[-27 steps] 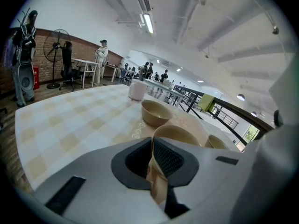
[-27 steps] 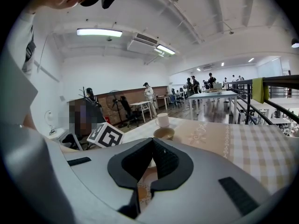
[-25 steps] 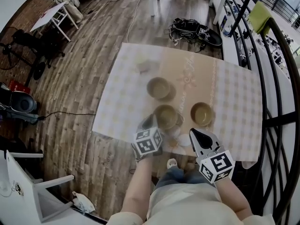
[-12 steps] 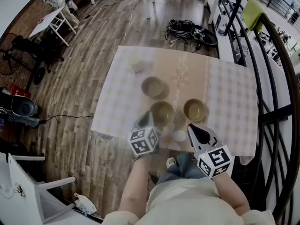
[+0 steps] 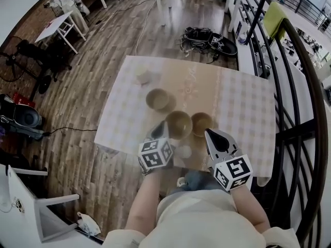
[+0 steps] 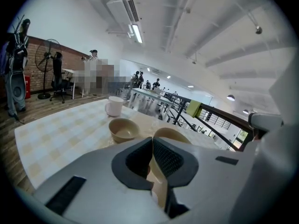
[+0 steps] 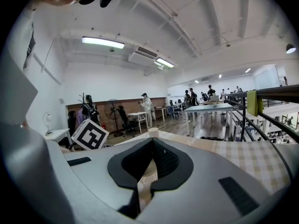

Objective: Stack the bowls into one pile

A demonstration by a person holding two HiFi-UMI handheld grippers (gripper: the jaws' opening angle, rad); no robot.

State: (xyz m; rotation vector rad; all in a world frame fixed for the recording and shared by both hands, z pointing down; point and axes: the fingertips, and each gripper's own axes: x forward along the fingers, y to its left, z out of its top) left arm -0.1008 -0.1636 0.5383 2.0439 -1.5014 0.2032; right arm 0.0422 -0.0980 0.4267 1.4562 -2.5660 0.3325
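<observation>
Three tan bowls stand on a checked tablecloth [image 5: 243, 102]. My left gripper [image 5: 162, 129] [image 6: 152, 141] is shut on the near rim of the middle bowl [image 5: 179, 124] [image 6: 175, 134]. The right bowl [image 5: 201, 123] sits close beside it. The third bowl [image 5: 156, 98] [image 6: 122, 129] stands alone farther back on the left. My right gripper [image 5: 208, 134] [image 7: 152, 143] hovers just in front of the right bowl with its jaws together and nothing between them.
A white mug [image 5: 142, 76] [image 6: 113, 106] stands at the table's far left. A small white round object [image 5: 184, 151] lies near the front edge between the grippers. A black railing [image 5: 305, 92] runs along the right, and bags [image 5: 207, 37] lie on the floor beyond the table.
The middle bowl, held by my left gripper, now sits much closer to the right bowl. Both grippers have shifted slightly left in the view.
</observation>
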